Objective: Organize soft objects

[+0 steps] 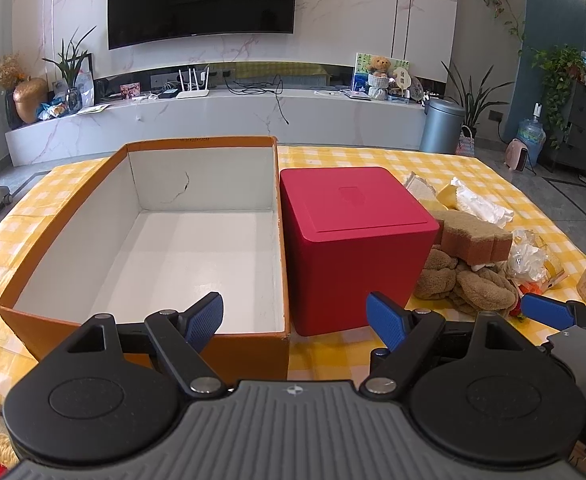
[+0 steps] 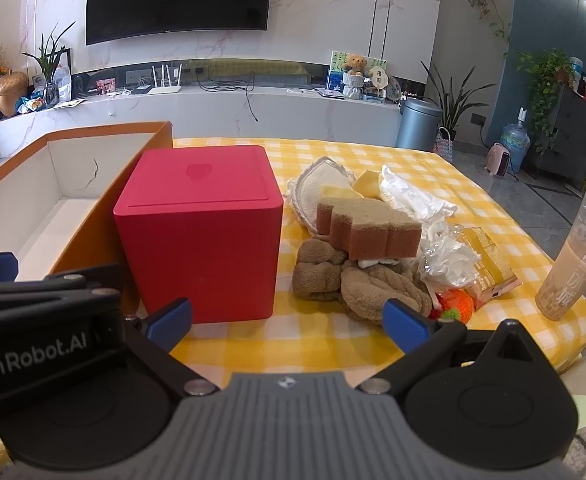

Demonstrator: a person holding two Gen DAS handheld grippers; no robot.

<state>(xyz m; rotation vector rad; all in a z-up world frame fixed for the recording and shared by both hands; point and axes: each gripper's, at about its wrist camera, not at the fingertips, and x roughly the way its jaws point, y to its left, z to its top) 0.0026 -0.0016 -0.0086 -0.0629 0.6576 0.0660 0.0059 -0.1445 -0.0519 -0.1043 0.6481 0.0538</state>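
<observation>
An open orange cardboard box [image 1: 141, 184] with a white inside stands at the left of the table, empty; it also shows in the right wrist view [image 2: 93, 208]. A closed red bin [image 1: 353, 248] stands beside it [image 2: 201, 232]. To its right lies a pile: a brown sponge [image 2: 369, 224] on a brown towel [image 2: 357, 280], a white pad [image 2: 317, 184], yellow sponges [image 2: 367, 184], white tissue [image 2: 409, 196]. My left gripper [image 1: 295, 320] is open before the box and bin. My right gripper [image 2: 289, 322] is open, just short of the towel.
The table has a yellow checked cloth [image 2: 333, 344]. A crumpled clear wrapper [image 2: 449, 256], a yellow packet [image 2: 489, 264] and an orange knitted item [image 2: 455, 304] lie right of the towel. A tall drink cup [image 2: 577, 252] stands near the right edge.
</observation>
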